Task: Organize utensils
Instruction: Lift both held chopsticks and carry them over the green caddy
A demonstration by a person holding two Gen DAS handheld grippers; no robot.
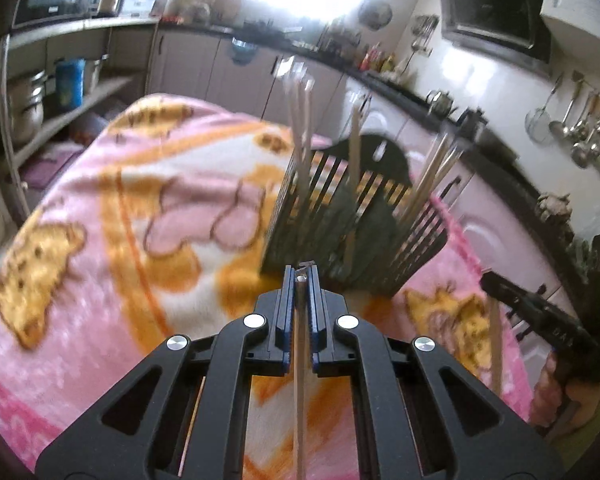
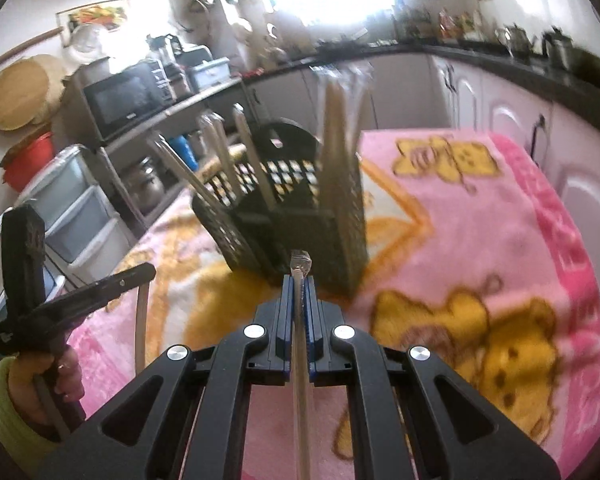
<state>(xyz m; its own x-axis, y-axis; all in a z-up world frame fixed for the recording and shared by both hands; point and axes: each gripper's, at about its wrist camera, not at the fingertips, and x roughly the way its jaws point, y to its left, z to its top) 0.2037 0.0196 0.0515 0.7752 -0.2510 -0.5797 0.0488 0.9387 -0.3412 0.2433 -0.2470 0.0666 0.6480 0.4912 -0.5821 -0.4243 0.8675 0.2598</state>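
A black slotted utensil caddy (image 1: pixel 340 224) (image 2: pixel 292 208) stands on the pink blanket, with several wooden-handled utensils (image 1: pixel 300 128) (image 2: pixel 336 120) upright in its compartments. My left gripper (image 1: pixel 300 274) is shut on a thin wooden-handled utensil (image 1: pixel 300 380), held in the air just short of the caddy. My right gripper (image 2: pixel 299 280) is shut on another wooden-handled utensil (image 2: pixel 302 400), whose shiny metal end sticks out past the pads. Each gripper also shows in the other's view, the right gripper (image 1: pixel 488 280) and the left gripper (image 2: pixel 150 270), each with its stick hanging below.
The pink blanket with yellow bears (image 1: pixel 120 208) (image 2: pixel 480 240) covers the table. Kitchen cabinets and a dark counter (image 1: pixel 420 96) run behind it. Shelves with pots (image 1: pixel 32 108) and a microwave (image 2: pixel 124 100) stand to one side. A hand in a green sleeve (image 2: pixel 40 384) holds the left gripper.
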